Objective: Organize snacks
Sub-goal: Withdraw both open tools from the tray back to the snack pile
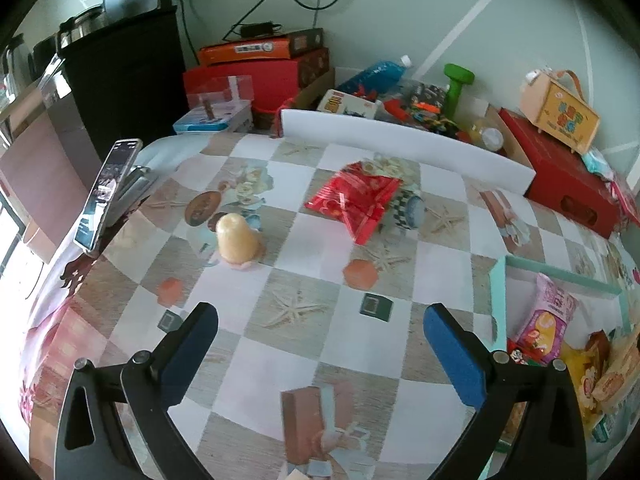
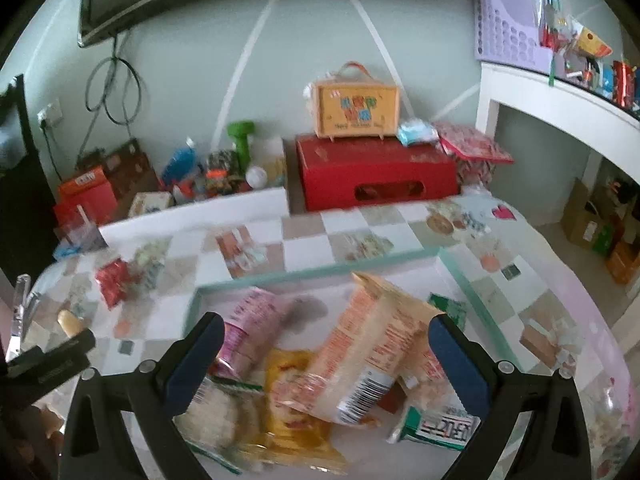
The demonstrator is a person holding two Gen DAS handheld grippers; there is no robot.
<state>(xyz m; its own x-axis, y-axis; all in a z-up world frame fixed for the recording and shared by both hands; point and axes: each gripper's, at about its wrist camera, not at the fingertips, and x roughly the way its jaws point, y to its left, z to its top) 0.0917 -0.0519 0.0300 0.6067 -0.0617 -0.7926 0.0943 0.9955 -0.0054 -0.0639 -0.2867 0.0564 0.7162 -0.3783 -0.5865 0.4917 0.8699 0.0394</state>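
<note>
A red snack packet [image 1: 356,200] lies mid-table on the checked cloth, with a black-and-white checkered packet [image 1: 410,208] tucked against its right side. My left gripper [image 1: 320,314] hangs open over bare cloth in front of them, with nothing between its fingers. A pale yellow pear-shaped item [image 1: 236,240] stands to the left. A white tray with a mint-green rim [image 2: 320,270] holds several snacks: a pink packet [image 2: 248,320], a yellow packet [image 2: 288,384], an orange-and-white packet [image 2: 372,348] and a green-and-white box [image 2: 440,428]. My right gripper [image 2: 326,322] is open just above that pile; its pads grip nothing.
A phone on a stand [image 1: 110,192] leans at the table's left edge. A white foam board [image 1: 400,148] lines the far edge, with boxes, a blue bottle and toys behind it. A red box [image 1: 560,176] carrying a yellow case sits at the back right.
</note>
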